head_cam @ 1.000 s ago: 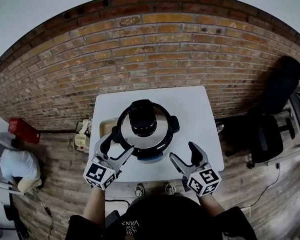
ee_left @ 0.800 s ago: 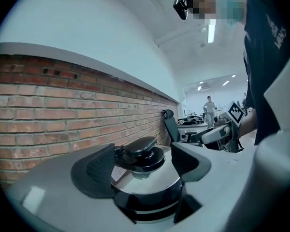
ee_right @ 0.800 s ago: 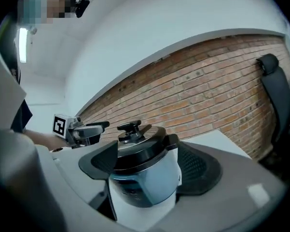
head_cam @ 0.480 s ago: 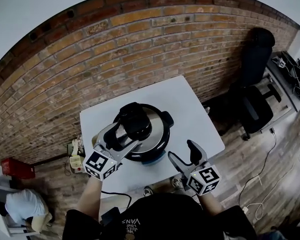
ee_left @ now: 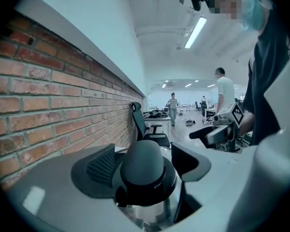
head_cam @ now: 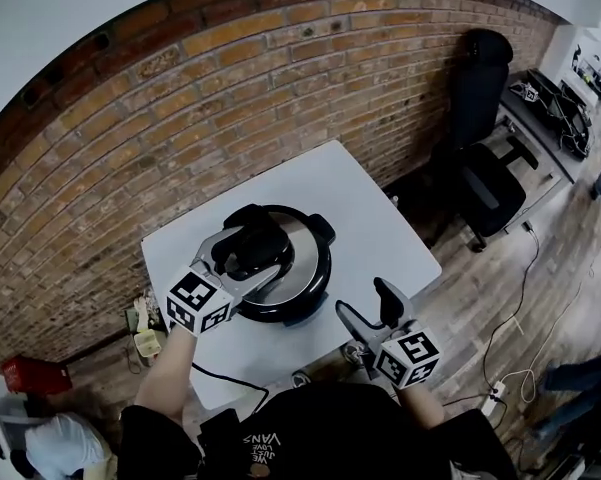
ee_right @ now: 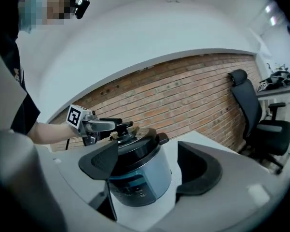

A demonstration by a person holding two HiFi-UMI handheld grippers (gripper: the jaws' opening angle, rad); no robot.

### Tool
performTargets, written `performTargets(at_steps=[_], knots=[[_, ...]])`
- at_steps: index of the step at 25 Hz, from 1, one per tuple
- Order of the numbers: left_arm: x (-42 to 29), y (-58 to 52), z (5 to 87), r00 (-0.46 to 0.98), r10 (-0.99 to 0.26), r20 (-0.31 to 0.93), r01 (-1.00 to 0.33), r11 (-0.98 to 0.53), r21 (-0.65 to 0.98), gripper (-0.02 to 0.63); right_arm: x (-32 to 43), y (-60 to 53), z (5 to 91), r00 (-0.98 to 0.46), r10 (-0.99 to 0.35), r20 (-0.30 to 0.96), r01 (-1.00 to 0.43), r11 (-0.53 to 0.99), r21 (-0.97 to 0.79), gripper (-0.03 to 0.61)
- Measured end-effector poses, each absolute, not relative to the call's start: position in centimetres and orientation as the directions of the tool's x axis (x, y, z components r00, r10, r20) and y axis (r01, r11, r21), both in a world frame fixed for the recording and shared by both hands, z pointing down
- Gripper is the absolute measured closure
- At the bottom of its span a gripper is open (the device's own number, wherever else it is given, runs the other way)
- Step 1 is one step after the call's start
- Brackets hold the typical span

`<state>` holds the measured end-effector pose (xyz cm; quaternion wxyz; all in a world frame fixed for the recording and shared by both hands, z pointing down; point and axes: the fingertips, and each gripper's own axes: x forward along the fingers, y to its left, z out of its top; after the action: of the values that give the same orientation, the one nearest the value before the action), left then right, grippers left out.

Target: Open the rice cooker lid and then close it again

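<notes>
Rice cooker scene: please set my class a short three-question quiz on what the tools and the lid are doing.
1. True or false: the lid is lifted clear of the rice cooker.
2. What stands between the jaws of the left tool? A) a power cord B) the lid's knob C) nothing
3. Fill in: the ___ tool is held apart from the cooker, jaws open.

Key: 1 false, the lid sits on the cooker; 2 B; 3 the right tool.
</notes>
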<state>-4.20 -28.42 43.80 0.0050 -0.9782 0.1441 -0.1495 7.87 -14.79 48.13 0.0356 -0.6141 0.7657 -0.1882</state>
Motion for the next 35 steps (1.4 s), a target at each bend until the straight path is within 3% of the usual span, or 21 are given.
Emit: performTargets(at_steps=[16, 24, 26, 35], knots=[[-1.9, -28.1, 46.8, 0.862, -0.159, 0.482, -0.112, -0.986, -0.125, 0.27, 7.2, -10.8, 48.8, -0.117, -0.972, 0.205, -0.941, 0.042, -0.336, 0.199], [-1.8, -28.4, 46.8, 0.85, -0.179, 0.495, -0.125, -0.982, -0.14, 0.278, 7.5, -10.7, 49.0, -0.136, -0.969, 0.205, -0.936, 0.058, -0.348, 0.199], [-2.0, -28.6, 46.9, 0.847, -0.198, 0.493, -0.141, -0.979, -0.15, 0.321, 7.8, -11.0, 48.9, -0.148, -0.968, 0.201, -0.933, 0.07, -0.353, 0.199], [-2.1, -28.7, 46.9, 0.843, -0.21, 0.495, -0.154, -0.976, -0.151, 0.324, 11.0, -12.2, 48.8, -0.197, -0.961, 0.192, -0.924, 0.117, -0.363, 0.199]])
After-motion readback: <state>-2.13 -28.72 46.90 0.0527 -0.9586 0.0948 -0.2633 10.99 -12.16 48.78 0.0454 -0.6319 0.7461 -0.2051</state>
